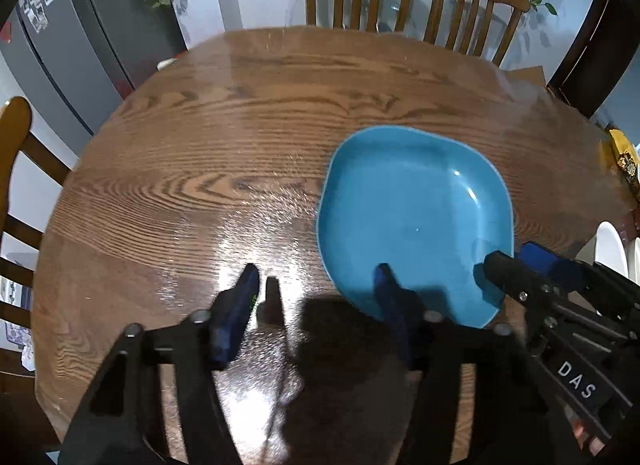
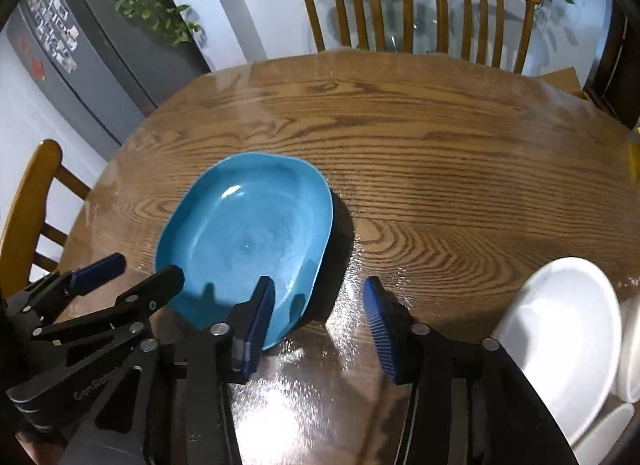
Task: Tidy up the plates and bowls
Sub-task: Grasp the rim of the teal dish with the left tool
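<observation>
1. The blue plate (image 1: 416,221) lies flat on the wooden table (image 1: 224,137), toward the near edge. The white plates (image 2: 568,341) sit well apart from it, off to its right.
2. The plate is a rounded oblong. From the right wrist view its long axis runs from the near rim away and slightly leftward.
3. The left gripper (image 1: 316,285) hangs at the plate's near-left rim: its right finger is over the rim and its left finger is over bare table, so the rim lies between the jaws. The jaws are apart, and no pad visibly presses on the plate.
4. The right gripper (image 2: 320,305) hangs at the plate's near-right rim: its left finger overlaps the rim and its right finger is over bare wood. Its jaws are also apart and grip nothing.
5. Both grippers tilt steeply down toward the plate from the near side and are about equally close to it.
6. Judgement: each jaw needs to straddle the rim's thin edge before closing. A two-handed lift looks intended.
</observation>
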